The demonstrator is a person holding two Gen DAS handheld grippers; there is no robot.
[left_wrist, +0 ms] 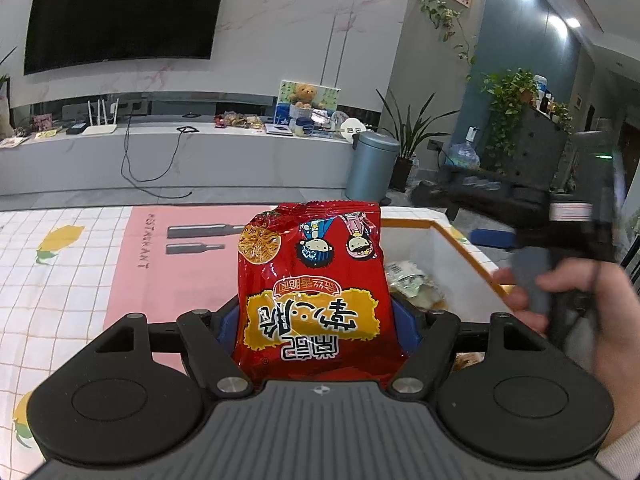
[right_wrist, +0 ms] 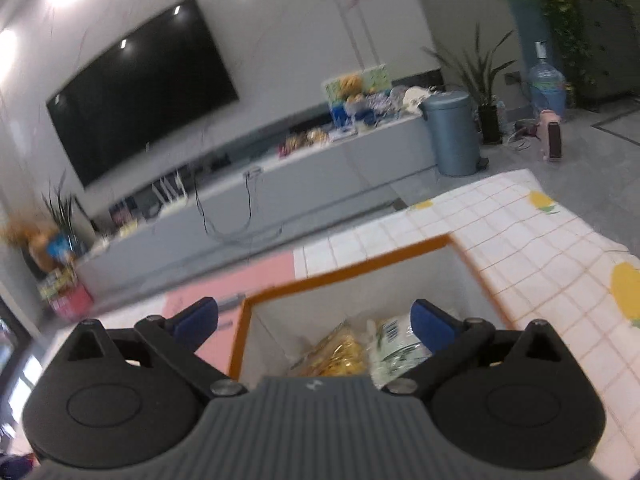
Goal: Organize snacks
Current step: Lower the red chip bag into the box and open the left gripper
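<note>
**Red noodle packet clamped on the left, box waiting under the right**

At the bottom centre of the left wrist view, the left gripper (left_wrist: 320,320) was seen clamped on a red snack packet (left_wrist: 316,280), its blue pads pressed against the packet's two sides. The packet was held upright in the frame with its print upside down, cartoon faces at the top edge. Just to the right of it, the white box (left_wrist: 440,248) with the orange rim was seen on the checked tablecloth (left_wrist: 60,280), and a pale wrapped snack (left_wrist: 408,280) was glimpsed inside it. At the right edge of the frame, the person's right hand (left_wrist: 580,304) was caught wrapped round the handle of the other tool, blurred.

In the right wrist view, the right gripper (right_wrist: 316,320) was shown with its fingers spread well apart and nothing between them. Directly below and ahead of it, at lower centre, the box (right_wrist: 360,292) was seen open, with a golden snack bag (right_wrist: 340,356) and a white-and-green packet (right_wrist: 396,344) lying side by side inside. Further off, a pink mat (right_wrist: 240,280) was seen left of the box. Beyond the table, a blue-grey bin (right_wrist: 452,132) was seen on the floor, and the dark television (right_wrist: 140,88) was seen on the wall at upper left.
</note>
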